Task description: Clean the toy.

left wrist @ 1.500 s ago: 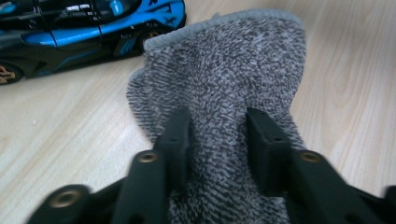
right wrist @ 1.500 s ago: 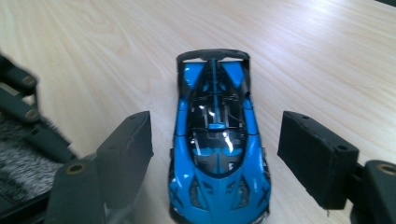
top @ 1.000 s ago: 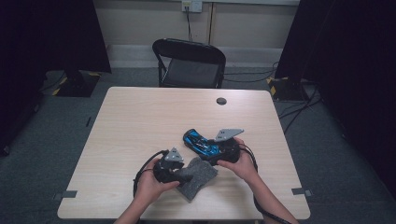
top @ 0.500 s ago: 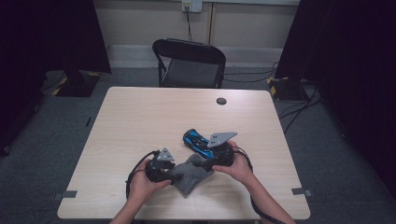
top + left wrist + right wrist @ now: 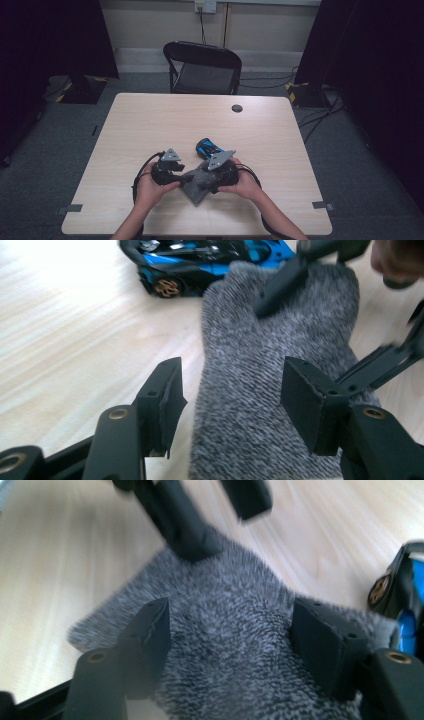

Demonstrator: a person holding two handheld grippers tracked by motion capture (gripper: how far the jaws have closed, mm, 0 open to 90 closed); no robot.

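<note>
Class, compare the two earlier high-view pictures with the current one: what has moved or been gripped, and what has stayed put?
Both hands drew back toward the table's near edge, and the grey knitted sock slid back with them. The left claw has just been opening slightly and the right claw closing, each straddling the sock without clearly pinching it. The blue toy car, small black disc and folding chair stayed put.

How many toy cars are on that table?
1. The blue car sits just beyond the grey sock, right of the table's middle. None seems hidden.

Grey knitted sock flat on table, beside blue toy car.
</note>
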